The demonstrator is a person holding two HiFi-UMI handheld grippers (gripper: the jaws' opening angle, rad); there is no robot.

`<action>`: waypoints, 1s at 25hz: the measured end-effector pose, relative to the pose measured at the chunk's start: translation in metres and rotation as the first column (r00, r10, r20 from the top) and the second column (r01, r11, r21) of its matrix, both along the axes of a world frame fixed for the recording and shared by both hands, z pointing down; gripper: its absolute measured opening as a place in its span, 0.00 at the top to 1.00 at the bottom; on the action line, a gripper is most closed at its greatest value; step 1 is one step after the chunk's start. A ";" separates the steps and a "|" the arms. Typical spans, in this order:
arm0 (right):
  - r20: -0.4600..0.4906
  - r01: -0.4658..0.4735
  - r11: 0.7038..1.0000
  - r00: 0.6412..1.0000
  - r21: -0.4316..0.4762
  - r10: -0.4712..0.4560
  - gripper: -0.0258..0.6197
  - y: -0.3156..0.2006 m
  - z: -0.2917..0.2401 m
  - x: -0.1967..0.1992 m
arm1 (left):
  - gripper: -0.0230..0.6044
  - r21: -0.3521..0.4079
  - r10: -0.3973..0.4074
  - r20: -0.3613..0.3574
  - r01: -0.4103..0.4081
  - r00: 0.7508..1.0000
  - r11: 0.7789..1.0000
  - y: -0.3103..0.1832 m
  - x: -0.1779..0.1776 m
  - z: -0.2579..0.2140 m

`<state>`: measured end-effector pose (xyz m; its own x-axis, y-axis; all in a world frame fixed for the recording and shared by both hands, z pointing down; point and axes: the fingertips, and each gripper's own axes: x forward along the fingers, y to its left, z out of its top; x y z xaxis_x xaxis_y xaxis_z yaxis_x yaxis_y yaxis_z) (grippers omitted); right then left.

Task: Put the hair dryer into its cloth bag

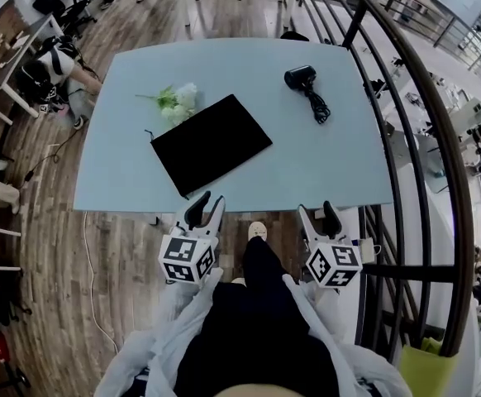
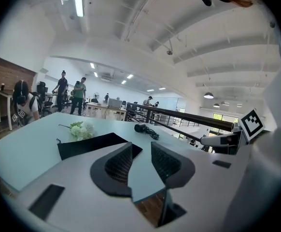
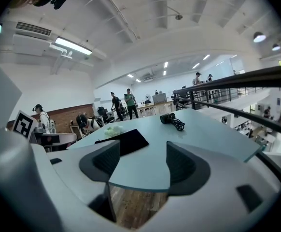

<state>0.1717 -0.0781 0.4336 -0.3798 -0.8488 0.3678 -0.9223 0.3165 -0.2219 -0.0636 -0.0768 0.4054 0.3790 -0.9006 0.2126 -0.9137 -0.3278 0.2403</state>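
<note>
While both grippers sit at the near edge of the pale blue rectangular table (image 1: 323,164), nothing on it is touched. Left gripper (image 1: 210,201): jaws a narrow gap apart, nothing between them, only table top seen past the pads. Right gripper (image 1: 316,209): jaws wider apart, also empty. Both point across the table, slightly down.

The black hair dryer with bundled black cord (image 1: 302,78) lies on the far right part of the table, with the cord on its near side. The flat black rectangular cloth bag (image 1: 211,143) lies mid-table, left of centre, turned at an angle, with a thin drawstring showing at its left corner. Dryer and bag are well apart. A small bunch of white flowers with green leaves (image 1: 177,102) lies just beside the bag's far left edge. A black metal railing (image 1: 439,139) curves along the table's right side, and a wooden plank floor (image 1: 116,246) is below.
</note>
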 end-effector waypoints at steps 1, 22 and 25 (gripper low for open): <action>-0.002 0.000 1.000 1.000 -0.002 0.000 0.50 -0.009 0.000 0.001 | 0.76 -0.001 -0.002 -0.002 0.002 1.000 1.000 -0.010 0.001 0.000; -0.029 0.057 0.998 0.998 -0.013 -0.058 0.48 -0.207 0.002 0.025 | 0.76 -0.025 -0.013 -0.022 0.012 1.000 1.000 -0.195 0.029 0.004; -0.044 0.075 0.997 0.996 -0.011 -0.075 0.48 -0.222 0.006 0.026 | 0.76 -0.028 -0.022 -0.029 0.021 0.999 0.999 -0.206 0.029 0.009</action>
